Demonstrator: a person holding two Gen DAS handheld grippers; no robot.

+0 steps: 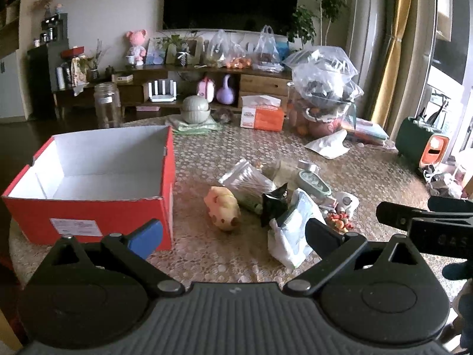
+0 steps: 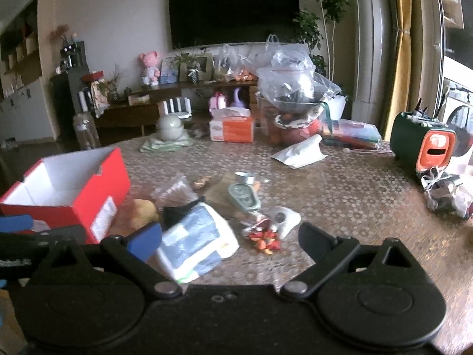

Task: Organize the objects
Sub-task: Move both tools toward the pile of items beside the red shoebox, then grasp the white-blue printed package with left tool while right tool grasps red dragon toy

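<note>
Both grippers hang over the table (image 1: pixel 207 153) with their fingers spread wide and nothing between them. On the left gripper (image 1: pixel 233 233) one finger has a blue pad (image 1: pixel 147 236) and the other (image 1: pixel 322 233) is bare black; the right gripper (image 2: pixel 230 238) is built the same way.

Ahead of the left gripper's blue pad and touching its outline in the picture sits a red box (image 1: pixel 88 216), open on top, white inside, with a white label on its near wall. Between and ahead of the left fingers lies a loose heap: a yellow squishy toy (image 1: pixel 224 210), a clear packet of cotton swabs (image 1: pixel 248 177), a small black pouch (image 1: pixel 273 204), a white-and-blue pack (image 1: pixel 291 230) just beside the black finger, a pale green oval case (image 1: pixel 314 182), and a red-and-orange trinket (image 1: pixel 340 219).

From the right wrist the white-and-blue pack (image 2: pixel 195 242) lies just ahead of the blue pad, the trinket (image 2: pixel 263 238) sits midway between the fingers, and a white rounded object (image 2: pixel 285 219) lies just beyond it. The box (image 2: pixel 68 189) is off to the left of the fingers.

Only the left view shows the inside of the box down to its floor, and the right gripper's body at its right edge. Only the right view shows a green and orange holder (image 2: pixel 422 145) far right of the fingers, and a bundle of wrapped items (image 2: pixel 446 195) near it.
</note>
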